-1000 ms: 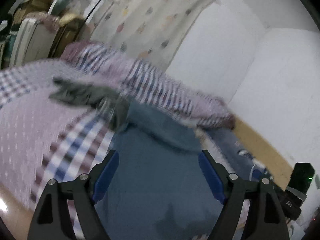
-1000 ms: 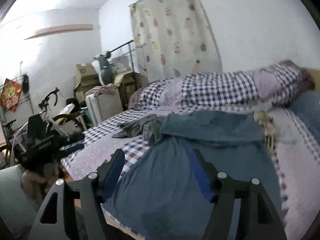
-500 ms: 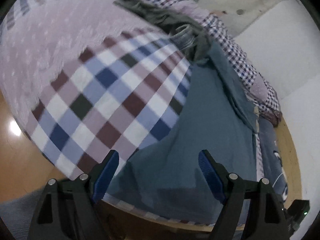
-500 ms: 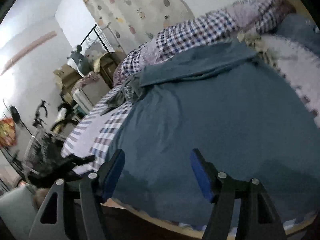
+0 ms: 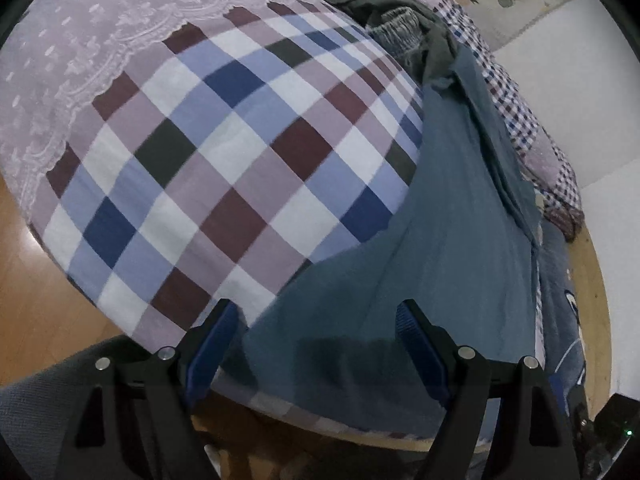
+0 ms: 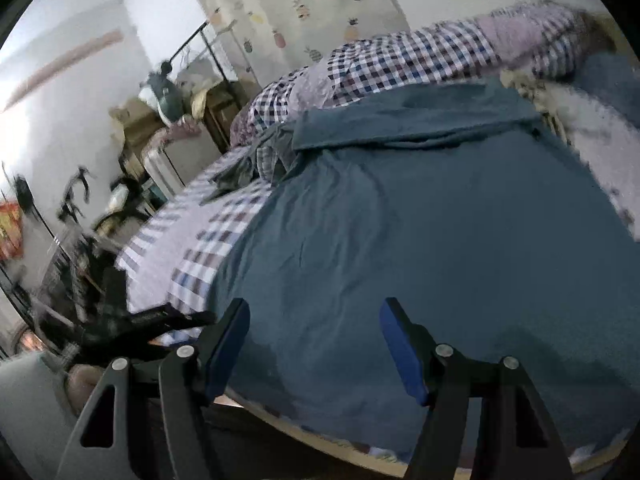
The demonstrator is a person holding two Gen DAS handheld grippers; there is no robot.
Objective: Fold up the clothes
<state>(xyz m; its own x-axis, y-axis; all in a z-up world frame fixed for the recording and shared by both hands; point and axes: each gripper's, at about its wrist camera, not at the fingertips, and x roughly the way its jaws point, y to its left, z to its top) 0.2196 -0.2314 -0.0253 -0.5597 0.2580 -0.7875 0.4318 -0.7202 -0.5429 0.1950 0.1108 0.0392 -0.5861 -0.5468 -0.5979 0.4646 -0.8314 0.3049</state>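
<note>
A teal-blue garment (image 5: 452, 240) (image 6: 420, 216) lies spread flat on the bed, its far end folded over near the checked pillows. My left gripper (image 5: 316, 344) is open just above the garment's near left corner at the bed's edge. In the right wrist view my right gripper (image 6: 314, 340) hovers open over the garment's near hem, nothing between its blue pads. A crumpled grey-green garment (image 5: 384, 4) (image 6: 236, 172) lies further up the bed beside the blue one's far left corner.
The bed wears a checked sheet (image 5: 224, 168) with a lilac lace cover (image 5: 80, 44) beyond it. A checked quilt (image 6: 420, 60) lies along the headboard side. Wooden floor (image 5: 36, 300) runs below the bed's edge. Bicycles and boxes (image 6: 132, 128) crowd the left wall.
Both grippers have dropped lower and closer to the garment's near edge, tilting down toward the bed. Their jaws stayed open throughout.
</note>
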